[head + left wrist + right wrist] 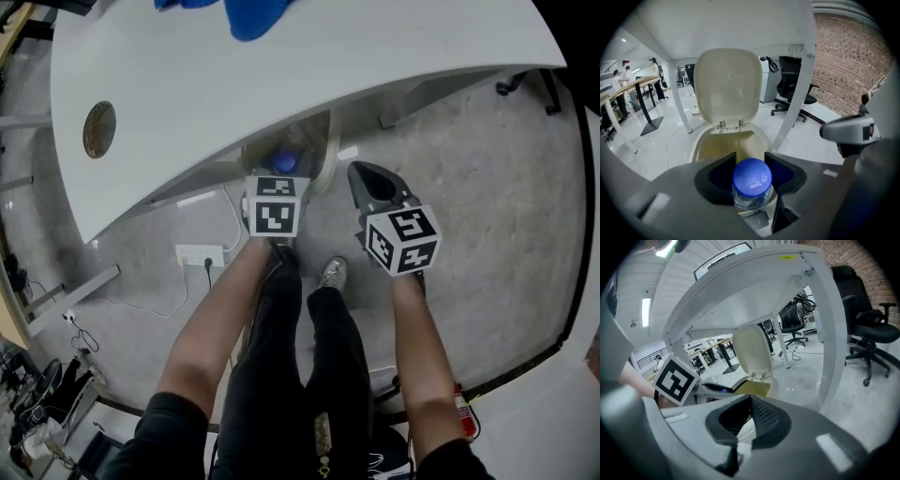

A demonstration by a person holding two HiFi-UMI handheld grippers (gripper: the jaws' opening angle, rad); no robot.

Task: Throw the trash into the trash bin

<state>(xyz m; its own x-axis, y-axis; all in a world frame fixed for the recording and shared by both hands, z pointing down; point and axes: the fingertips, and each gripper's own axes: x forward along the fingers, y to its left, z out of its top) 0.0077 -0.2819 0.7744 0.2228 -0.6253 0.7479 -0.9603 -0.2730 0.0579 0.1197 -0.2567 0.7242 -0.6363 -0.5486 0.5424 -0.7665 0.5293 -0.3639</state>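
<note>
- Jaws of the left hand-held gripper (750,164) clamp a clear plastic bottle with a blue cap (752,177), bottom centre, over the open cream plastic trash bin (705,145).
- Right hand-held gripper (748,405): fully closed, empty.

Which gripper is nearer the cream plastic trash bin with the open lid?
Left. The left gripper holds a blue-capped clear bottle over the open bin; the right gripper, shut, hangs beside it.

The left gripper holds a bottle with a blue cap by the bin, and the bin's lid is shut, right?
No, the lid is open, tipped up, as the left gripper view shows. The left gripper does hold the blue-capped bottle by the bin.
</note>
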